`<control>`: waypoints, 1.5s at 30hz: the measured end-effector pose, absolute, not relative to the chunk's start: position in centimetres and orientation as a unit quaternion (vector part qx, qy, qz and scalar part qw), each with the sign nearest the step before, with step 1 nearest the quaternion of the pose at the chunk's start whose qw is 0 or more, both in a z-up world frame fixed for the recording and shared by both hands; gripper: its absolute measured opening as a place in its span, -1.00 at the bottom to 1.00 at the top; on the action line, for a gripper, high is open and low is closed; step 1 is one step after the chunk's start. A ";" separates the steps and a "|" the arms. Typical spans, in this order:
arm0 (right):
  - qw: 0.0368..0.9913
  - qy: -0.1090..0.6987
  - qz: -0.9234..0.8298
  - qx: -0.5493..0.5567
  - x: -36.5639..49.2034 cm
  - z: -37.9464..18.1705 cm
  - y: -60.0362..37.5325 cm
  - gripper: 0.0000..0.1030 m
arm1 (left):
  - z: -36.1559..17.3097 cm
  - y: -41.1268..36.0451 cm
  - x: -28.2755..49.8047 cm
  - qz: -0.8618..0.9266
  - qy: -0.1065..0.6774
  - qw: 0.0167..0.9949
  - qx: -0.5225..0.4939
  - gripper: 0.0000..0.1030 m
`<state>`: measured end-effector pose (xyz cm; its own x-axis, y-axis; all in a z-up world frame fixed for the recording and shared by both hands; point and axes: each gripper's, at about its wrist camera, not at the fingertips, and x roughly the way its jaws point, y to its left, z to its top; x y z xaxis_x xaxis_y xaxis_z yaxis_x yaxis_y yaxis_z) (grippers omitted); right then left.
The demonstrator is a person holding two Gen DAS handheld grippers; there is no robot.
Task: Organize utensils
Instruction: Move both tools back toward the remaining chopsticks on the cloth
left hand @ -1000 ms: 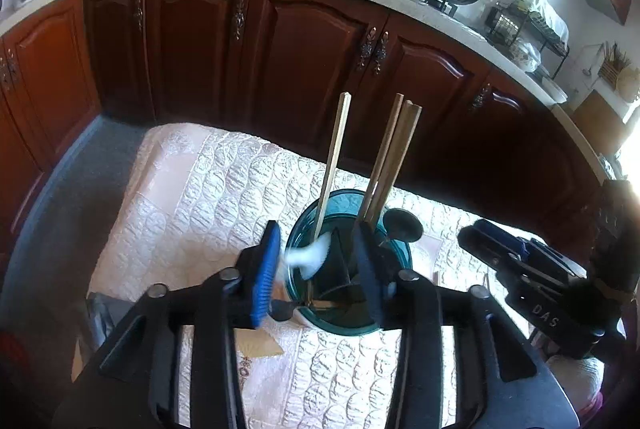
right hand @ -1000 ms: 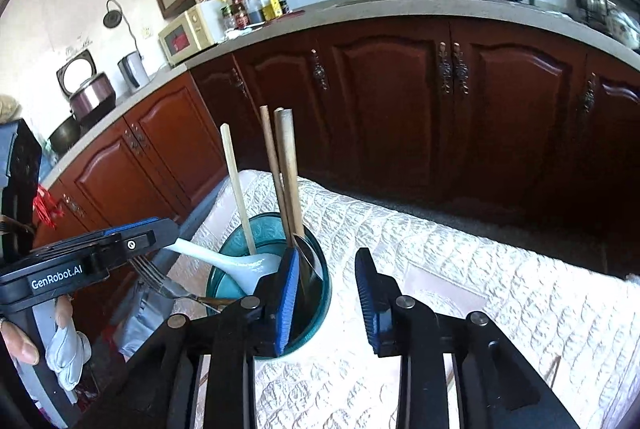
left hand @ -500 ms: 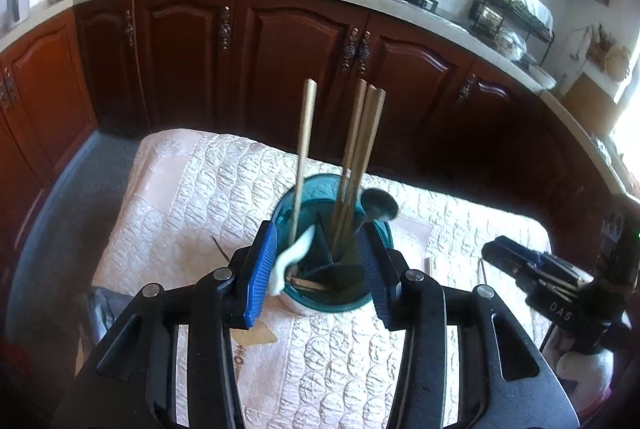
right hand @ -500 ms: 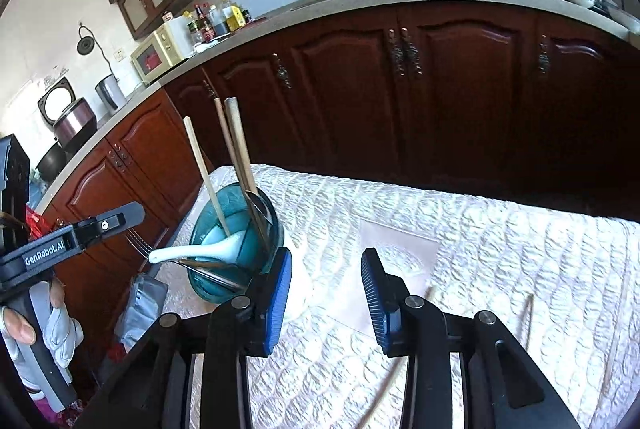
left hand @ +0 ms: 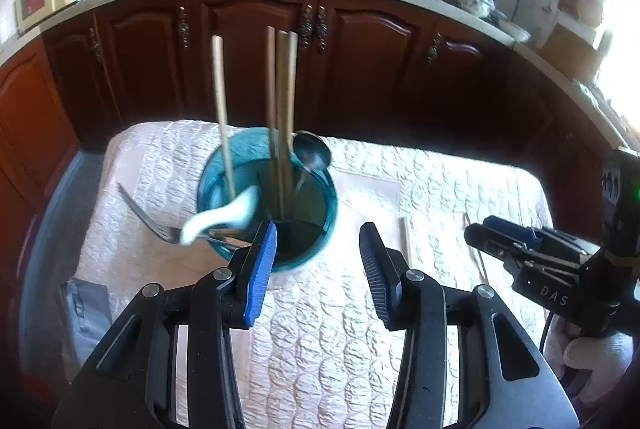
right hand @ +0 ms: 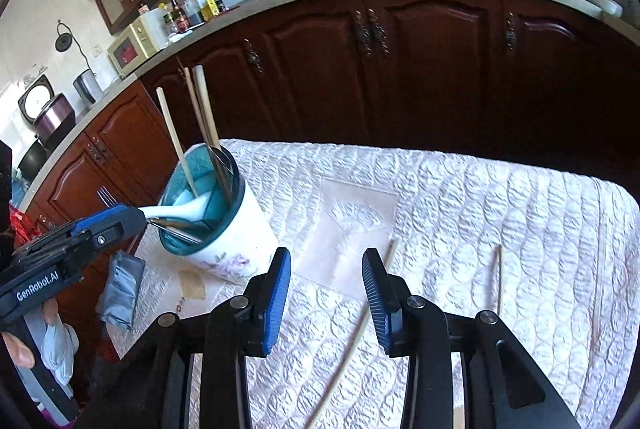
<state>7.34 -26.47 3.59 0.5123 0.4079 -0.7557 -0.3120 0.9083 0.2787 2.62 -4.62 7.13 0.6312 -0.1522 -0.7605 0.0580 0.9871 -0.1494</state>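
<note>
A white cup with a teal rim (left hand: 300,229) (right hand: 236,241) stands on the quilted table. It holds three wooden chopsticks (left hand: 282,117) (right hand: 204,117), a white ceramic spoon (left hand: 224,217) (right hand: 176,209), a metal spoon (left hand: 314,151) and a fork (left hand: 144,209). My left gripper (left hand: 318,271) is open and empty, just in front of the cup; it also shows in the right wrist view (right hand: 120,221). My right gripper (right hand: 326,295) is open and empty above two loose chopsticks (right hand: 360,325) (right hand: 498,279) on the cloth. It shows in the left wrist view (left hand: 486,233) too.
The white quilted cloth (right hand: 460,197) covers the table. A grey packet (right hand: 120,285) hangs at the table's left edge. Dark wooden kitchen cabinets (right hand: 400,61) stand behind the table.
Both grippers have drawn back from the cup. The left one now sits nearer and right of it; the right one has shifted right, over the loose chopsticks.
</note>
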 end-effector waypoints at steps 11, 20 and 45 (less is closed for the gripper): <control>0.870 0.454 0.187 0.046 6.2 3.3 -27.8 -0.28 | 6.1 -7.5 2.6 -0.079 0.434 0.897 -0.037 -0.16; 0.866 0.468 0.171 0.047 5.7 2.2 -29.1 -0.23 | 4.7 -9.4 2.9 -0.089 0.445 0.891 -0.021 -0.09; 0.847 0.517 0.106 0.065 5.1 -2.0 -34.7 -0.20 | -1.7 -11.6 4.0 -0.117 0.511 0.852 -0.007 -0.05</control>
